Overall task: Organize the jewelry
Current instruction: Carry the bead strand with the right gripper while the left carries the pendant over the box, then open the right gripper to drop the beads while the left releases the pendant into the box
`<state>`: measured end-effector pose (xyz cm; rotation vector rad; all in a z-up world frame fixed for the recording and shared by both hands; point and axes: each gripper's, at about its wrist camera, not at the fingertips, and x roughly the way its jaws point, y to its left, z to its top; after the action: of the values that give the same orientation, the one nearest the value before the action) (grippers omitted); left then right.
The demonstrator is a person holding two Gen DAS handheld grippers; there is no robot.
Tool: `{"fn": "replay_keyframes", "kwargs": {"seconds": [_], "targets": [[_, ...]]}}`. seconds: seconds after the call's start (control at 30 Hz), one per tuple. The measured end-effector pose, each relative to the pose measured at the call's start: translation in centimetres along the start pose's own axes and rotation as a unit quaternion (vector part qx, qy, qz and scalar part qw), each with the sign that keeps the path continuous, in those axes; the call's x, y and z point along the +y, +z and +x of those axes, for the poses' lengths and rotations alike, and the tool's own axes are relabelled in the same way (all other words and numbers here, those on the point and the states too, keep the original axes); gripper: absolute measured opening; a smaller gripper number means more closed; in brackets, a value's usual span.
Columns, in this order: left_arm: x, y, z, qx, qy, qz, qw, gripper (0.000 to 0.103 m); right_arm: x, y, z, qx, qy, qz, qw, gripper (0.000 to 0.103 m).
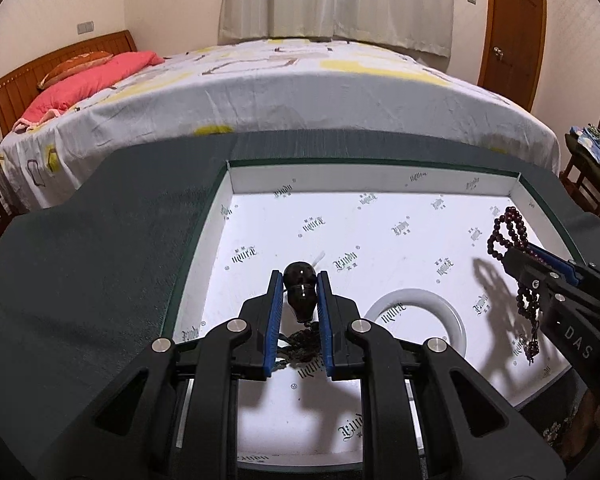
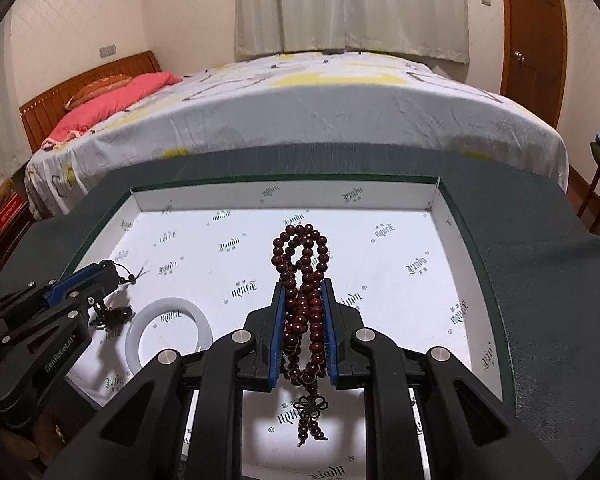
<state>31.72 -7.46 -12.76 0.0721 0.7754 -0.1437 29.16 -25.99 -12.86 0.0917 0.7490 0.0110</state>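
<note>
My left gripper [image 1: 299, 280] is shut on a dark gourd-shaped pendant [image 1: 300, 294], whose tassel [image 1: 300, 346] hangs below over the white tray [image 1: 260, 184]. My right gripper [image 2: 303, 286] is shut on a dark red bead strand [image 2: 304, 280], looped above the fingers, its knot and tail [image 2: 310, 412] dangling below. In the left wrist view the right gripper [image 1: 512, 258] enters from the right with the bead strand [image 1: 508, 232]. In the right wrist view the left gripper [image 2: 110, 270] is at the left. A white bangle [image 1: 416, 322] lies flat on the tray between them; it also shows in the right wrist view [image 2: 168, 334].
The tray sits on a dark green table cover [image 1: 100, 240]. Beyond the table is a bed [image 1: 300, 92] with a red pillow [image 1: 88, 80]. A wooden door [image 1: 512, 24] is at the back right and a chair with clothes [image 1: 592, 148] at the right.
</note>
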Motion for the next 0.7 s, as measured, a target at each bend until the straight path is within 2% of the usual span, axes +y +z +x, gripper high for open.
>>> {"fn": "replay_keyframes", "kwargs": {"seconds": [0.23,0.57,0.63,0.7], "targets": [[0.1,-0.1,1.1,0.032,-0.005,-0.001,0.9995,0.017,-0.1,-0.2,0.9,0.028,-0.004,-0.002,1.000,0.018],[-0.1,-0.1,1.6,0.044,-0.005,0.003,0.9990,0.017,-0.4,-0.3,1.1,0.037,-0.008,0.008,0.999,0.020],[-0.1,-0.1,1.7,0.046,-0.005,0.003,0.9989,0.018,-0.6,-0.3,1.2,0.039,-0.007,0.012,0.999,0.023],[-0.2,-0.1,1.7,0.047,-0.005,0.003,0.9989,0.020,-0.6,-0.3,1.1,0.038,-0.006,0.013,0.999,0.036]]}}
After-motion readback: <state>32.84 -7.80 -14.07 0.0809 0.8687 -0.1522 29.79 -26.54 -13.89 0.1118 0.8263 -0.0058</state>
